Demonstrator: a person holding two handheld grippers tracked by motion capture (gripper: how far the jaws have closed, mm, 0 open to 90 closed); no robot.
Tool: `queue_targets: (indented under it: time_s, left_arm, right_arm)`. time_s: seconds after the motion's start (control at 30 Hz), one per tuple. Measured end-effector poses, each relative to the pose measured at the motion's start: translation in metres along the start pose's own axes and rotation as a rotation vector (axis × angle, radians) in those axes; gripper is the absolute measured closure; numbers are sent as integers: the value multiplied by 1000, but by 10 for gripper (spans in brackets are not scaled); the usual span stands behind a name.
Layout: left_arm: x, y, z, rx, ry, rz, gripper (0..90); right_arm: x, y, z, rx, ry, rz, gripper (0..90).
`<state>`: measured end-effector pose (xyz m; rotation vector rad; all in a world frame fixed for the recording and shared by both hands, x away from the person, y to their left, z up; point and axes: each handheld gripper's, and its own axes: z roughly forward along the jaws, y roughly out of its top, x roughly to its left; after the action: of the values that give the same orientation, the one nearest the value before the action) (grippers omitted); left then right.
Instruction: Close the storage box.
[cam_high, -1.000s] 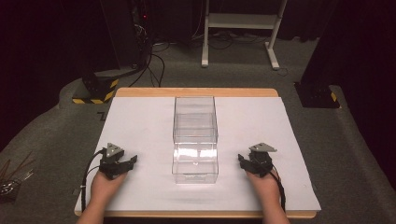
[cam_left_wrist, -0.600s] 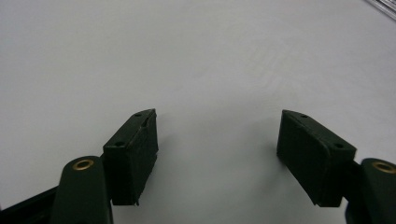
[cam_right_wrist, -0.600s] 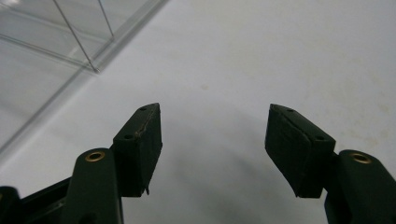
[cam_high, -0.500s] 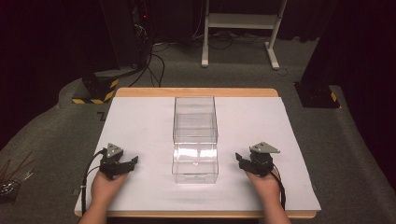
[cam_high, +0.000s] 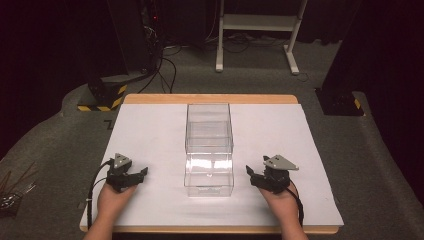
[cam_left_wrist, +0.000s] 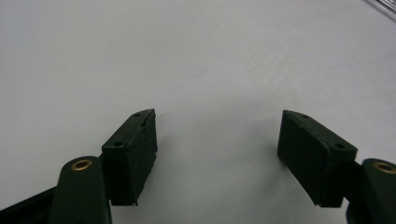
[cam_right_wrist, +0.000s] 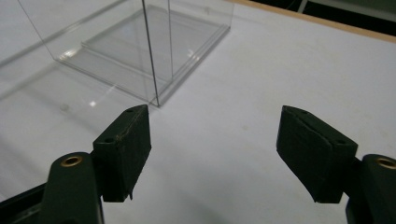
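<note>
Two grippers flank the clear acrylic box (cam_high: 209, 150) — left gripper (cam_high: 136, 176) spread wide, right gripper (cam_high: 255, 176) just opening, empty — poised for grasping.

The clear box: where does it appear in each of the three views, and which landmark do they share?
High view: clear box at table centre, between both grippers.
Left gripper view: not in it.
Right gripper view: box's corner at upper left, beyond the open jaws.
Shared landmark: white sheet.
</note>
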<state>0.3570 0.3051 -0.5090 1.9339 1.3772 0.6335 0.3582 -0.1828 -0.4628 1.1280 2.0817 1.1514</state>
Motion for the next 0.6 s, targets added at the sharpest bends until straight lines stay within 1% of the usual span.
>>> queue_targets:
  time_s: [0.03,0.1,0.17,0.2,0.3,0.33,0.37,0.4,0.47,0.53,0.6]
  left_arm:
    - [0,0,0,-1,3,1,294]
    - [0,0,0,-1,3,3,295]
    - [-1,0,0,-1,6,6,299]
    - [-2,0,-1,-4,10,16,306]
    - [-1,1,0,1,-1,9,307]
    - [0,1,0,2,-12,6,300]
    - [0,1,0,2,-14,10,282]
    - [-1,1,0,4,-11,11,279]
    - [-1,1,0,6,-12,12,279]
    - [-1,1,0,7,-12,12,278]
    - [-1,1,0,4,-9,13,278]
  right_arm:
    - [1,0,-2,-8,6,2,251]
    - [6,1,-5,-21,8,-18,221]
    - [7,1,-6,-25,12,-13,219]
    - [9,1,-7,-32,23,-5,214]
    - [11,3,-9,-44,31,1,212]
    - [12,3,-10,-52,35,6,212]
    - [14,5,-12,-64,43,11,212]
    - [17,7,-14,-74,53,6,211]
    - [18,7,-14,-79,56,3,210]
    - [21,9,-18,-102,69,20,209]
    - [26,12,-21,-122,81,12,205]
